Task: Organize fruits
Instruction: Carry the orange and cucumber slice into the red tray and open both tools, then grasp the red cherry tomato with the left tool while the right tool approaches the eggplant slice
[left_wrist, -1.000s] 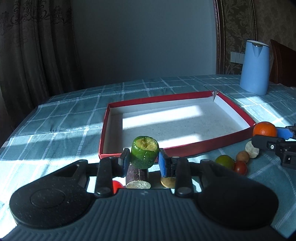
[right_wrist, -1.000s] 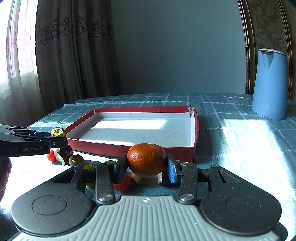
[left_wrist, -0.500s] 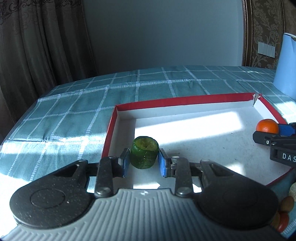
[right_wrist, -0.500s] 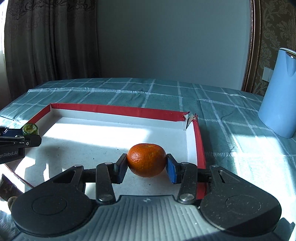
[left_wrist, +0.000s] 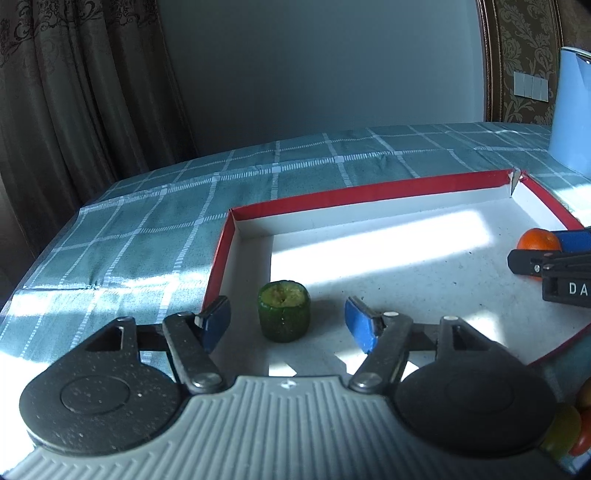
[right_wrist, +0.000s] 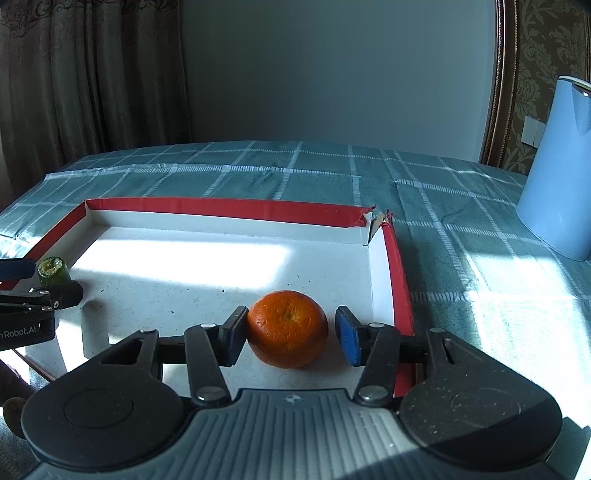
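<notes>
So far two fruits sit in the red tray (left_wrist: 369, 194): the green fruit (left_wrist: 283, 315) near its left wall, the orange (right_wrist: 287, 328) by the right. Both the left gripper (left_wrist: 286, 325) and right gripper (right_wrist: 288, 334) have just been opening and stand released around them. Several small fruits (left_wrist: 569, 432) wait outside on the cloth.

Both units same build: left gripper (left_wrist: 286, 323) and right gripper (right_wrist: 291, 334) each have a ribbed light-grey housing with a small diamond mark at centre front, flanked by two round black speckled discs. Black linkage arms with silver pivot screws run out to black fingers faced with blue pads (left_wrist: 360, 328). White lettering on the side bodies: "DA" on one, "Robot.AI" on the other.
</notes>
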